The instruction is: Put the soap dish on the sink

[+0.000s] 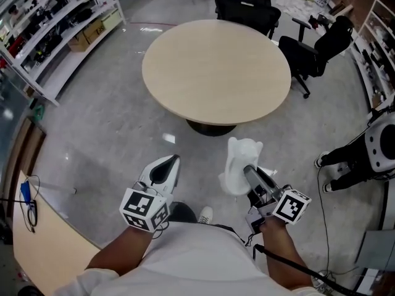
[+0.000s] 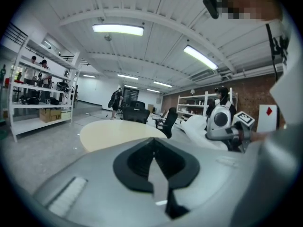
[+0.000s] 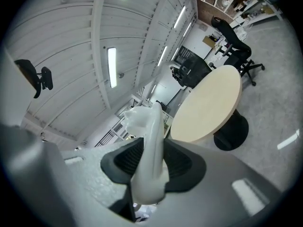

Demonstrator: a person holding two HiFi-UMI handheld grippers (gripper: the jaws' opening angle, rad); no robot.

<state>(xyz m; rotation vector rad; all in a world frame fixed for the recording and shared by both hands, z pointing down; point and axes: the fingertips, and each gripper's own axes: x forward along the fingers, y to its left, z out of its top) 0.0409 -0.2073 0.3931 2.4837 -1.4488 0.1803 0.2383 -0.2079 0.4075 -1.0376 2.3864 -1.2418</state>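
The white soap dish (image 1: 239,164) stands on edge between the jaws of my right gripper (image 1: 248,176), which is shut on it. In the right gripper view the soap dish (image 3: 149,141) rises as a thin white slab out of the black pads (image 3: 177,163) of the right gripper (image 3: 150,170). My left gripper (image 1: 173,161) hovers beside it, to its left, over the grey floor. Its jaws meet with nothing between them in the left gripper view (image 2: 153,159). No sink shows in any view.
A round beige table (image 1: 216,73) stands ahead on a black foot. Black office chairs (image 1: 248,6) (image 1: 316,47) sit behind it and to its right. White shelving (image 1: 52,26) lines the left, a wooden desk (image 1: 37,245) is at lower left, and a white robot (image 1: 378,148) stands at right.
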